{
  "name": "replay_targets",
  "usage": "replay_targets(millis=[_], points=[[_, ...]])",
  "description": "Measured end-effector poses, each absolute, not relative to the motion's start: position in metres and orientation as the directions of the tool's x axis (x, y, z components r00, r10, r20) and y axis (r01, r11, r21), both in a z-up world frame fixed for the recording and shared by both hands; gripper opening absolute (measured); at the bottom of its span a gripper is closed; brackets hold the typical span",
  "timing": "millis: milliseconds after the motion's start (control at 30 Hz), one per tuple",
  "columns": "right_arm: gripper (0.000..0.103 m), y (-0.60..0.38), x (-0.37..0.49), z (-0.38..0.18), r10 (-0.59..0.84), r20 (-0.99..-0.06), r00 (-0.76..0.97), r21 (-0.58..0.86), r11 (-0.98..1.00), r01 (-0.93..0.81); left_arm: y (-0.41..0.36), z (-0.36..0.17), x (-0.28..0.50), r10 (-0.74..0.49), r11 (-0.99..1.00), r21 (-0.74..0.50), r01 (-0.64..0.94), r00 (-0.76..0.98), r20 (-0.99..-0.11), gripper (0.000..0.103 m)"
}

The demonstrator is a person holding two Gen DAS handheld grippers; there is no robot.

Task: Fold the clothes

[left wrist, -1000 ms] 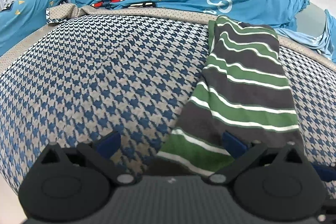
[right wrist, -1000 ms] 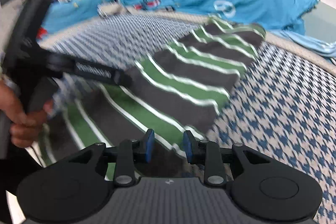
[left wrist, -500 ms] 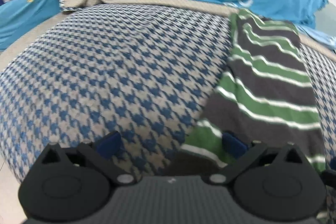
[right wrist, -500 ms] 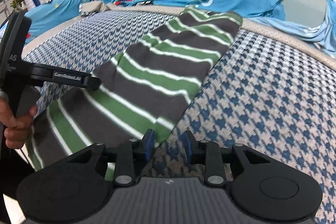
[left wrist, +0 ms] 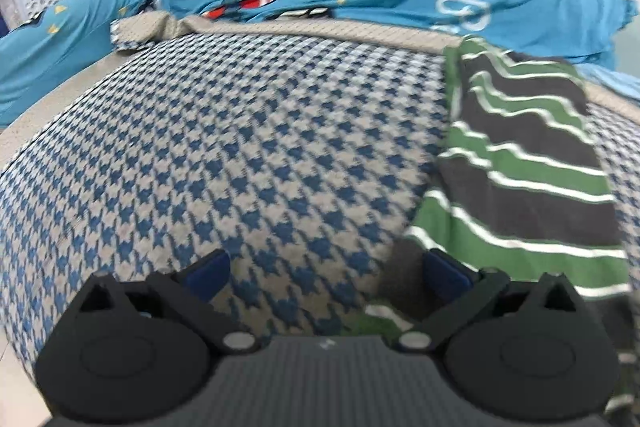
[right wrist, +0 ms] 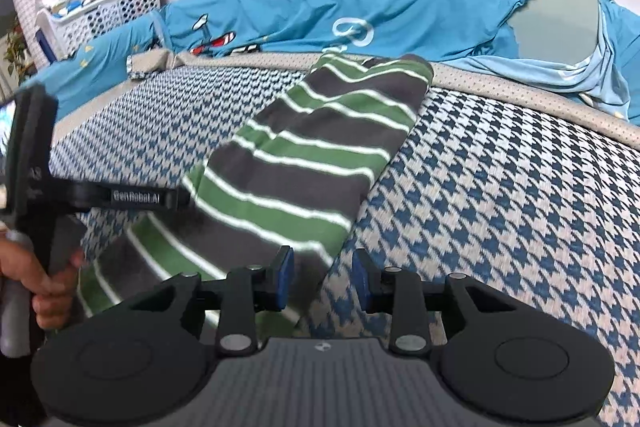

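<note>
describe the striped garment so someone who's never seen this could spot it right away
Start from the blue-and-cream houndstooth bedcover that fills most of both views. On it lies one long, narrow folded garment, running from the near edge back to the cover's beige border. It alone has grey and green bands with thin white lines; the bedding behind is bright blue with airplane prints.

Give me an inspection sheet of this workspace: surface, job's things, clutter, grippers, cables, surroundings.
Surface: houndstooth cover, blue and beige, with a beige border at the far edge.
Job's things: striped garment, green, grey and white, folded into a long strip lying flat on the cover.
Clutter: crumpled blue bedding along the far edge.
Grippers: left gripper open, empty, its right finger at the garment's near edge; right gripper opening, nothing gripped, over the garment's near corner.
Cables: nothing seen.
Surroundings: white basket of oddments at far left; white wall behind.
</note>
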State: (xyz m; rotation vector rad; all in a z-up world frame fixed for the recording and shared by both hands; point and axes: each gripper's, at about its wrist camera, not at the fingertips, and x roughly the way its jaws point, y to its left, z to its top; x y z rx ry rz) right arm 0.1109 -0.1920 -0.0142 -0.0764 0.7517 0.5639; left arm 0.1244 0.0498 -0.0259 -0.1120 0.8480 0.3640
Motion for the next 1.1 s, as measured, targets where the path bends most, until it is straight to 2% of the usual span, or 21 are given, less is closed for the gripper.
replay_targets(millis=[167, 433, 900, 1100], points=[[0.032, -0.194, 0.131, -0.015, 0.463, -0.651, 0.601, 0.172, 0.862, -0.477, 0.062, -0.029, 0.127, 0.252, 0.927, 0.025, -0.374, 0.574, -0.780, 0.103], [0.032, -0.194, 0.167, -0.022, 0.475, -0.627, 0.617, 0.228, 0.870, -0.438, 0.068, -0.019, 0.141, 0.234, 0.952, 0.080, -0.296, 0.530, -0.815, 0.103], [0.032, -0.193, 0.230, -0.035, 0.476, -0.596, 0.647, 0.263, 0.877, -0.402, 0.052, -0.009, 0.157, 0.187, 0.952, 0.002, -0.308, 0.572, -0.798, 0.103], [0.038, -0.198, 0.253, -0.036, 0.473, -0.575, 0.667, 0.285, 0.880, -0.379, 0.044, -0.010, 0.164, 0.152, 0.952, -0.032, -0.304, 0.561, -0.814, 0.103]])
